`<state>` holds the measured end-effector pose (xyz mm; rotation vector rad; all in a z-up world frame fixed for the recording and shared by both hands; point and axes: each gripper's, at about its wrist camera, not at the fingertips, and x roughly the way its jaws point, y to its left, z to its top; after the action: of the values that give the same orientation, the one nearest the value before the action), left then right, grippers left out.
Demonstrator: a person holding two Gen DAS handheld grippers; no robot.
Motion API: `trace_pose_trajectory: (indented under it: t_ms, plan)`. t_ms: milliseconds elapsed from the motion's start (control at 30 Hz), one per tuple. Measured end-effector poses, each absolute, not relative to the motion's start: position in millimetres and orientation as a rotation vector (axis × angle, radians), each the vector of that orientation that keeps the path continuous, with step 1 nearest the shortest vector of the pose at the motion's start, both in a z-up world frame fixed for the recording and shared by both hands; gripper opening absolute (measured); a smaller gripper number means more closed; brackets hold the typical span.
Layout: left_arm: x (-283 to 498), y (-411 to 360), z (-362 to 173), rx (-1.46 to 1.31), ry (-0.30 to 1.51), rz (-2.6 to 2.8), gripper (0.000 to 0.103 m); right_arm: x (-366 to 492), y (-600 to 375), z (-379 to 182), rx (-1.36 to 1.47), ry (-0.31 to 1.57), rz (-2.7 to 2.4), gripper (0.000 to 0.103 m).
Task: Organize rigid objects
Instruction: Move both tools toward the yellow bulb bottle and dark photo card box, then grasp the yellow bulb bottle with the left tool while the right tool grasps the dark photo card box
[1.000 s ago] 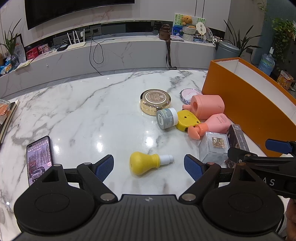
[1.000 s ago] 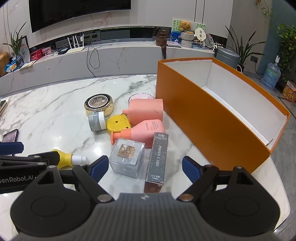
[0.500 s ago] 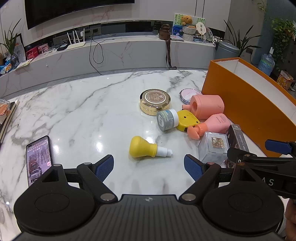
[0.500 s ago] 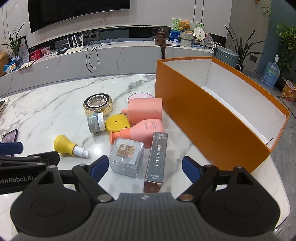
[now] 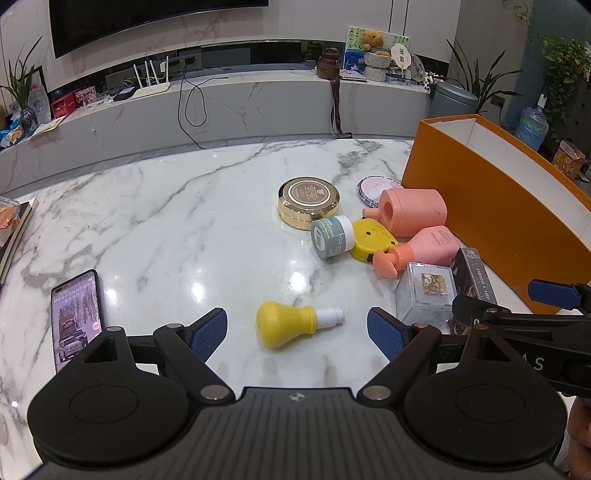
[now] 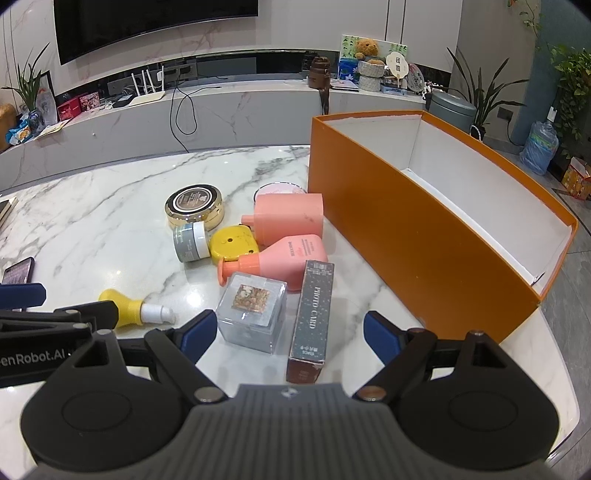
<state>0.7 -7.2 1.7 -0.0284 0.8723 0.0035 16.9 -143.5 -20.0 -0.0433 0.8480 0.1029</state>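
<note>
Glossy marble surface (image 5: pixel 155 229); a bulbous yellow bottle (image 5: pixel 291 325) lies at twelve o'clock between the left gripper's (image 5: pixel 297 330) spread fingers; the right gripper's (image 6: pixel 284 334) fingers gape too.

Two pink bottles (image 6: pixel 290 258); one box (image 6: pixel 424 236)

A smartphone (image 5: pixel 77 316) lies face up with its screen lit at the left edge of the white marble tabletop (image 5: pixel 155 229). Beyond the tabletop runs a long marble ledge (image 6: pixel 229 107) carrying a white router (image 6: pixel 147 96) (antennas upright), a loose black cable (image 6: pixel 183 122) hanging over its front, and a teddy bear (image 6: pixel 366 47). A dark television (image 6: pixel 147 22) hangs above, and a grey bin (image 6: pixel 453 108) stands with leafy plants (image 6: pixel 570 74) at the right.
</note>
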Motion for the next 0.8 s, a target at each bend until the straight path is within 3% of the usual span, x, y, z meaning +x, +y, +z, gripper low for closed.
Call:
trace_pose_trajectory:
  t_ms: [800]
  plan:
    - [12.1, -7.1, -23.0, -0.029, 0.913, -0.016, 0.1, 26.3, -167.6, -33.3, -0.055, 0.872, 0.057, 0.086]
